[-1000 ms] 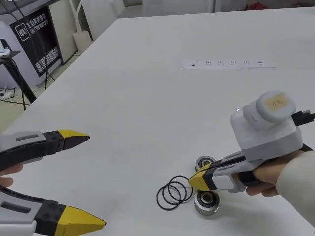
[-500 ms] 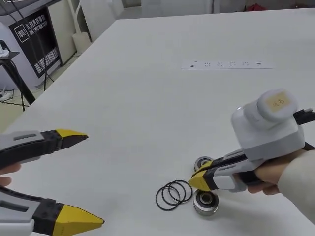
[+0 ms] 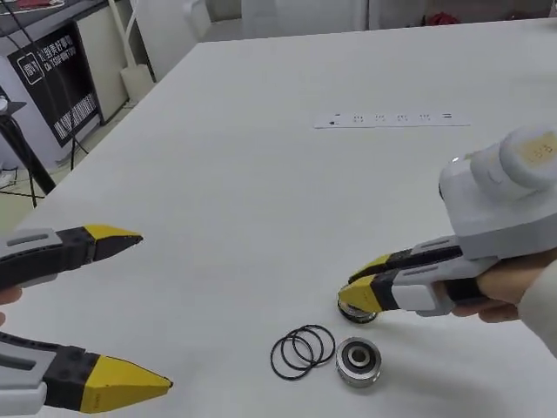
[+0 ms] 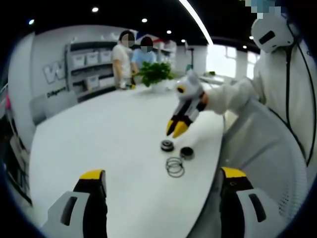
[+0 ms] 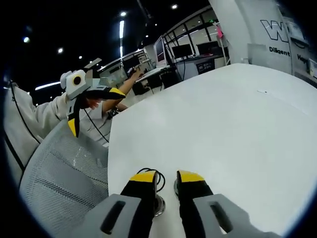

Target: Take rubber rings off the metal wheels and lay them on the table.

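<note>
As I look down in the head view, my left gripper (image 3: 152, 309) gapes wide, empty. The right gripper (image 3: 346, 294) hovers over a wheel (image 3: 357, 312). The rings (image 3: 302, 350) lie on the table (image 3: 261, 174). In the left gripper view they lie beside both wheels. In the right gripper view, the jaws are barely parted and hold nothing.

Left gripper (image 4: 163, 173): yellow-tipped black fingers (image 4: 93, 179) are standing wide apart above the white bench (image 4: 99, 134). Two round metal wheels (image 4: 167, 145) are lying close together, thin black rubber rings (image 4: 174, 167) overlapping just beside them. Right gripper (image 4: 176, 130) is hovering above the wheels.
</note>
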`<state>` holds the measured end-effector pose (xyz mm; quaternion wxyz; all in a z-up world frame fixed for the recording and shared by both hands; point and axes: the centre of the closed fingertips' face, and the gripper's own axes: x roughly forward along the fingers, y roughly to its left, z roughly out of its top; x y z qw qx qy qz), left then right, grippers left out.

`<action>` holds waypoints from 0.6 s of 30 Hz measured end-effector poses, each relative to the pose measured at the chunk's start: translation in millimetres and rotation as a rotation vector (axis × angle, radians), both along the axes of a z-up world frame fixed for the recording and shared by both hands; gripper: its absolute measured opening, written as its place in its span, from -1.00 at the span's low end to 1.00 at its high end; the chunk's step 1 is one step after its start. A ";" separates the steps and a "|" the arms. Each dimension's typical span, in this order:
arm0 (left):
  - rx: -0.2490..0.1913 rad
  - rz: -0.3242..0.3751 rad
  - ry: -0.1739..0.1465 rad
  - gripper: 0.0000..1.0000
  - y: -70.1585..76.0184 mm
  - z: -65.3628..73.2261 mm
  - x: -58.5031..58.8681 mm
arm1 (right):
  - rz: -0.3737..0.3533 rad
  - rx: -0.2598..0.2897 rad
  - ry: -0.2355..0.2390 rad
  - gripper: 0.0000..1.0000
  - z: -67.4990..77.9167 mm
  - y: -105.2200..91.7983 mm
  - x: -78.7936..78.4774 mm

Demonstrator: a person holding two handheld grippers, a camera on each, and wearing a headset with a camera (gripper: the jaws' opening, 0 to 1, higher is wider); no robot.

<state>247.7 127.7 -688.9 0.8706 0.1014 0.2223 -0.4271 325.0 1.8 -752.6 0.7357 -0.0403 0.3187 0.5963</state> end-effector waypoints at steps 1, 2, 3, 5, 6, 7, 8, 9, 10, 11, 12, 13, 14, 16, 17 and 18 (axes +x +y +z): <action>0.001 -0.001 -0.002 0.92 0.0 0.7 0.4 | -0.005 0.005 -0.008 -0.71 2.8 -2.2 1.9; 0.002 -0.001 -0.002 0.92 -0.1 1.1 0.6 | -0.005 0.008 -0.015 -0.71 4.5 -3.7 2.8; 0.004 -0.002 -0.004 0.91 -0.3 2.2 1.3 | -0.006 0.013 -0.027 -0.70 6.7 -6.0 4.8; 0.011 -0.003 -0.009 0.88 -0.5 3.6 3.0 | -0.016 0.017 -0.036 -0.65 8.6 -9.7 8.0; 0.015 -0.003 -0.017 0.85 -0.2 4.5 4.2 | -0.024 0.020 -0.037 -0.62 9.3 -11.7 9.8; 0.017 -0.004 -0.024 0.83 -0.3 5.6 5.2 | -0.032 0.022 -0.039 -0.59 10.1 -13.8 11.7; 0.015 -0.004 -0.031 0.82 -0.2 7.3 6.5 | -0.039 0.028 -0.044 -0.58 11.4 -16.9 13.5; 0.013 -0.003 -0.036 0.81 0.0 8.9 7.8 | -0.044 0.034 -0.049 -0.57 12.9 -19.8 14.7; 0.013 -0.002 -0.042 0.81 0.4 10.1 9.1 | -0.047 0.039 -0.055 -0.57 13.9 -21.6 15.1; 0.014 -0.003 -0.047 0.80 0.6 11.5 10.3 | -0.049 0.043 -0.062 -0.56 14.3 -24.2 16.1; 0.014 -0.004 -0.049 0.79 1.0 12.1 11.0 | -0.051 0.042 -0.067 -0.53 13.6 -26.1 16.8; 0.016 -0.006 -0.051 0.77 1.1 12.8 11.7 | -0.053 0.039 -0.072 -0.51 12.1 -28.0 17.9; 0.023 -0.009 -0.058 0.74 1.4 13.7 12.9 | -0.058 0.036 -0.082 -0.48 10.3 -30.8 19.2; 0.028 -0.013 -0.072 0.71 0.2 17.0 15.3 | -0.065 0.039 -0.089 -0.42 7.9 -34.8 19.9; 0.028 -0.014 -0.075 0.71 -0.4 18.5 16.4 | -0.067 0.042 -0.090 -0.42 7.0 -36.2 20.0; 0.029 -0.015 -0.082 0.71 -1.7 21.0 18.3 | -0.070 0.047 -0.092 -0.42 5.8 -37.8 19.6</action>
